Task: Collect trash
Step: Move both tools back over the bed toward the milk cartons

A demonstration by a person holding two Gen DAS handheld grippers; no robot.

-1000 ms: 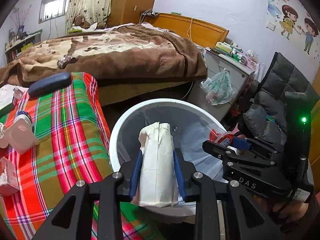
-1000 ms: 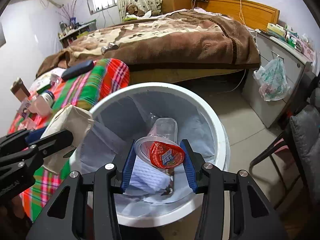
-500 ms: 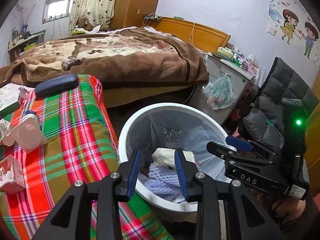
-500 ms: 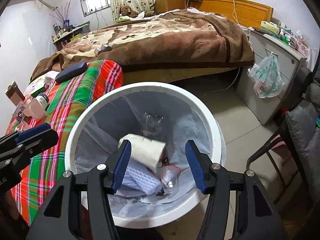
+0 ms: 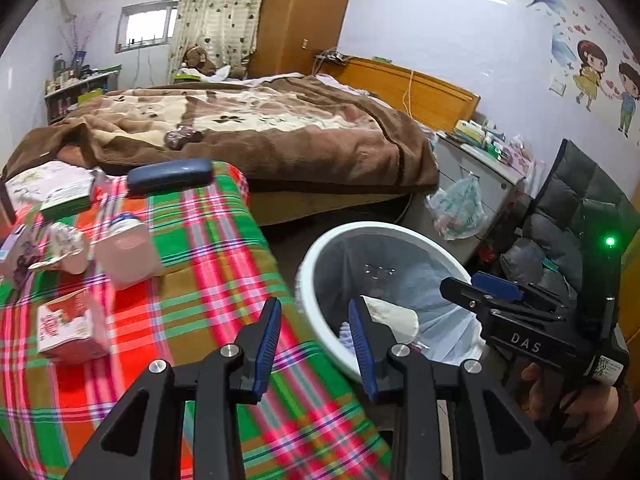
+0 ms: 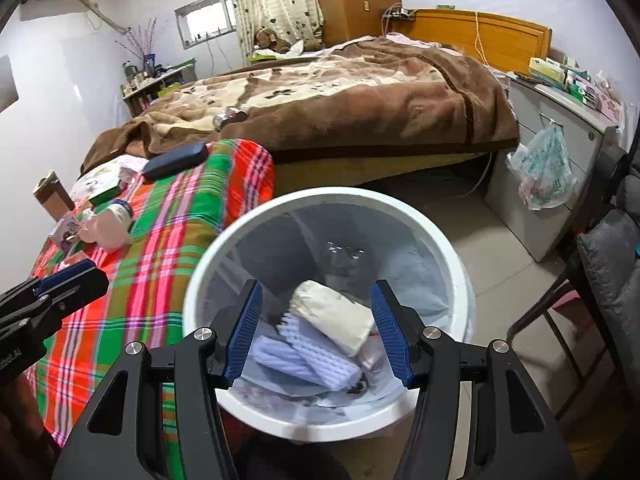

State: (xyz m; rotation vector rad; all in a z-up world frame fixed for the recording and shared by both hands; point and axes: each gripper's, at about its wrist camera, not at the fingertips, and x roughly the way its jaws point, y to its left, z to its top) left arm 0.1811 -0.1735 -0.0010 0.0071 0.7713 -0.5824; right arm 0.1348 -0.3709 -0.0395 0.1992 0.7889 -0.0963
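Observation:
A white trash bin (image 6: 448, 248) with a clear liner stands on the floor beside the plaid-covered table (image 5: 224, 264). Inside lie a cream paper bag (image 6: 334, 316) and white foam netting (image 6: 304, 356). My right gripper (image 6: 318, 330) is open and empty above the bin. My left gripper (image 5: 314, 338) is open and empty over the table's edge, left of the bin (image 5: 320, 248). The bag also shows in the left wrist view (image 5: 394, 316). On the table lie a pink bottle (image 5: 124, 252), a red and white carton (image 5: 68, 328) and crumpled wrappers (image 5: 64, 240).
A dark blue case (image 5: 170, 176) and a green box (image 5: 66, 200) lie at the table's far end. A bed with a brown blanket (image 5: 260, 132) stands behind. A grey cabinet (image 6: 560, 184) with a hanging plastic bag (image 6: 546, 168) and a dark chair (image 6: 612, 264) stand at the right.
Both grippers opened: the left let the paper bag fall into the bin, the right dropped the plastic cup. The left gripper has since swung left over the table.

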